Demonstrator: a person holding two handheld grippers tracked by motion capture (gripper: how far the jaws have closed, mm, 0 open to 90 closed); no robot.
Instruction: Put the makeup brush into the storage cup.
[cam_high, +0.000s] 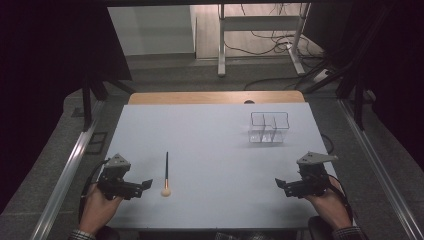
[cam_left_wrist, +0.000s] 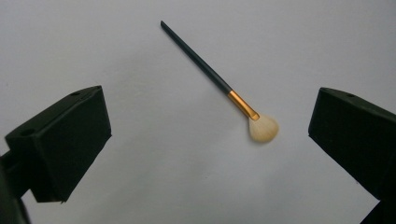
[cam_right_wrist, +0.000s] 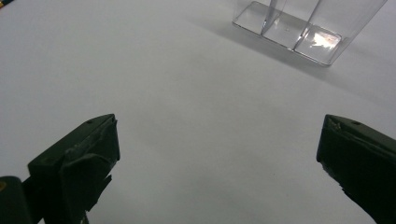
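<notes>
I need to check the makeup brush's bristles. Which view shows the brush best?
The left gripper view: the makeup brush lies close up, showing black handle, gold ferrule and pale bristles. The high view shows it small beside the left gripper.

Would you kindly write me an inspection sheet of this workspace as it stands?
Surface: white table, wooden strip along its far edge.
Job's things: makeup brush lying flat, bristles toward the person; clear divided organizer upright, far right, empty.
Clutter: nothing seen.
Grippers: left gripper open beside the brush, not touching; right gripper open, holding nothing.
Cables: floor cables beyond the table.
Surroundings: metal stand, dark curtains on both sides.
</notes>
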